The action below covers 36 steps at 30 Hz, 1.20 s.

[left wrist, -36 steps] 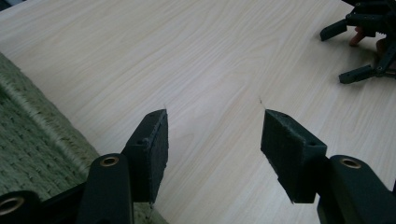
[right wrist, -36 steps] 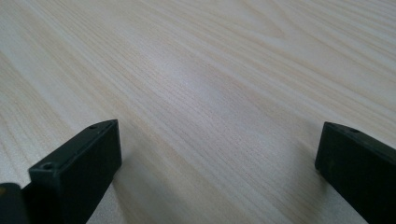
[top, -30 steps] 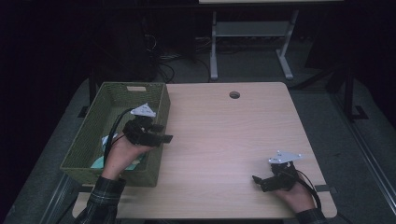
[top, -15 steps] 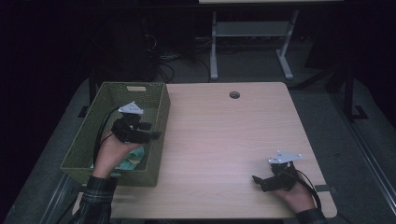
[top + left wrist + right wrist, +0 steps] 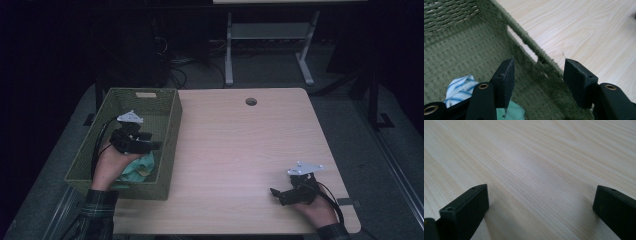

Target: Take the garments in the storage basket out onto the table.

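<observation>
Leftmost, a green woven basket (image 5: 167,107) sits on the left end of the table (image 5: 240,150), with one long wall hanging past the table's left edge. Inside it, the left hand (image 5: 110,160) holds the left gripper (image 5: 152,146) over the basket floor, jaws pointing toward the basket's right wall. Those jaws stand partly apart with nothing between them; in the left gripper view the wall's rim runs across the gap behind them, well clear of both pads. Just under and beside that gripper lies a heap of cloth: a teal cloth (image 5: 142,167) on the floor near the basket's near end, and in the left gripper view a blue-and-white striped cloth (image 5: 459,87) touching it, low at the left behind the left jaw. Neither cloth is held. Further right, the tabletop is pale wood, with a round cable hole (image 5: 251,101) near its far edge. At the near right corner the right hand (image 5: 317,210) rests the right gripper (image 5: 276,192) low on the wood, jaws wide apart and empty, pointing left across the table toward the basket, well apart from it.
</observation>
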{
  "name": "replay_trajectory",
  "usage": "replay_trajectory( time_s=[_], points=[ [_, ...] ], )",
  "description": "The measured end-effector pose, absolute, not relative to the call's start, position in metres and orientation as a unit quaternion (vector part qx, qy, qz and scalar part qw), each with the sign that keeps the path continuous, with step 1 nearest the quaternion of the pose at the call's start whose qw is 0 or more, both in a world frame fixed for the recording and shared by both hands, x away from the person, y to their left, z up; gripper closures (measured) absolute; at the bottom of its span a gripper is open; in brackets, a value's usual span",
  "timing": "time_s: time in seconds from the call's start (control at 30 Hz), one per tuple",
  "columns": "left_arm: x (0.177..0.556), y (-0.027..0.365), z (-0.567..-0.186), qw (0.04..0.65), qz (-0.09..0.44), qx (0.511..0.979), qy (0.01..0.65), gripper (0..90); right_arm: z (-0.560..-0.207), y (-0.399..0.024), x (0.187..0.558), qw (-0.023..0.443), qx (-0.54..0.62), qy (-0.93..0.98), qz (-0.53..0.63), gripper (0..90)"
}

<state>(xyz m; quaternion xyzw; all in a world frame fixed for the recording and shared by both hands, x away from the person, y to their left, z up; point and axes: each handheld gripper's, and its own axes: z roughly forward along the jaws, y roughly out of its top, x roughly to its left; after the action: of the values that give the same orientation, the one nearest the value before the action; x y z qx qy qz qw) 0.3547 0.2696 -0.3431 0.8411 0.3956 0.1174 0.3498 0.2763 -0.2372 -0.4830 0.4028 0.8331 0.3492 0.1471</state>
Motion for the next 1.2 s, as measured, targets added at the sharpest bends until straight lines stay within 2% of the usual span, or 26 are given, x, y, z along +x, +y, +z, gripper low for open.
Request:
replay_trajectory(
  time_s=[0.43, 1.2],
  points=[
    [0.363, 0.291, -0.362, 0.314, 0.120, 0.844, 0.418, 42.2, -0.483, -0.237, 0.276, 0.147, 0.403, 0.833, 0.349, 0.0],
    [0.370, 0.299, -0.386, 0.269, 0.102, 0.856, 0.429, 40.3, -0.483, -0.237, 0.276, 0.147, 0.403, 0.833, 0.349, 0.0]
  ],
)
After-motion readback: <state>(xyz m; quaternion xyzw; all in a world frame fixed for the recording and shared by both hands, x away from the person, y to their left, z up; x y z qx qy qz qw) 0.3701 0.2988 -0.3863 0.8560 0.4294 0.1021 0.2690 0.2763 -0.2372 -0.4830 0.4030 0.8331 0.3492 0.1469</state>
